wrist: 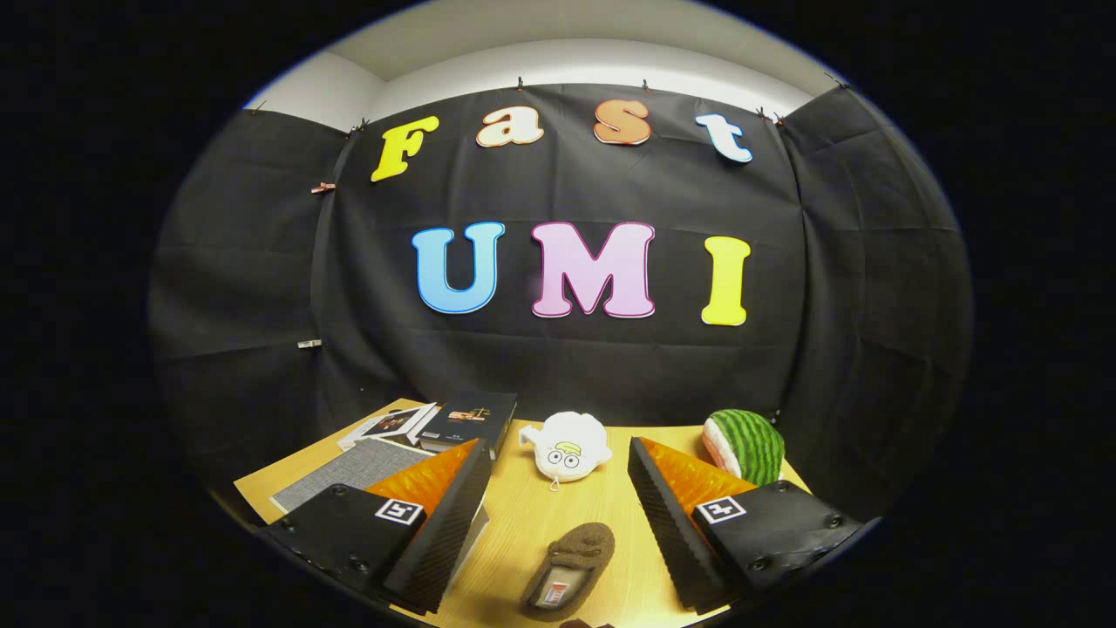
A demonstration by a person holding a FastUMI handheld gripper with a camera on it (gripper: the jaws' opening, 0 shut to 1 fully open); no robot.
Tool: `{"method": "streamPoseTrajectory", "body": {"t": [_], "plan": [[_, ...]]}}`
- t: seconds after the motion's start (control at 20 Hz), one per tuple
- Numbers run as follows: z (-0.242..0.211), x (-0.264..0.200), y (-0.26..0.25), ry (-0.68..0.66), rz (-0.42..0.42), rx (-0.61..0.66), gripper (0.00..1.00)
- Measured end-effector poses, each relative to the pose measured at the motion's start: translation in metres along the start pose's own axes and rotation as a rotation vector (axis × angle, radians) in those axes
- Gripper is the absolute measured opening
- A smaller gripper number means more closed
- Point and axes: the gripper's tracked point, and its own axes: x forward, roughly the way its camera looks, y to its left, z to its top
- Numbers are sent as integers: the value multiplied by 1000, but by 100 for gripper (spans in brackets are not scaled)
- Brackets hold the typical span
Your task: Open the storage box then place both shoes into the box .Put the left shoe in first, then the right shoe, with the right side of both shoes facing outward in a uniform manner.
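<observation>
A brown fuzzy shoe (568, 565) lies on the wooden table (532, 506), between my two fingers and close in, its toe pointing away from me and its opening toward me. A dark sliver of something brown (586, 624) shows just nearer than it; I cannot tell what it is. My gripper (558, 523) is open, its black ribbed fingers (453, 523) spread wide on either side of the shoe without touching it. A grey fabric-covered flat box or lid (349, 471) lies beyond the left finger, partly hidden by it.
A white plush toy (568, 447) sits beyond the fingers near the wall. A watermelon plush (746, 445) rests beyond the right finger. Books (466, 419) lie beyond the left finger, past the grey box.
</observation>
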Motion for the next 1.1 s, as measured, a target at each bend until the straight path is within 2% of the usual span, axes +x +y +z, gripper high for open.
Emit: {"method": "streamPoseTrajectory", "body": {"t": [0.25,0.55,0.75,0.95,1.1], "plan": [[-23,10,7,82,34,55,97],[-70,29,33,238,156,176,98],[-120,29,64,420,268,343,99],[-167,10,105,648,402,554,98],[-185,8,122,741,444,719,98]]}}
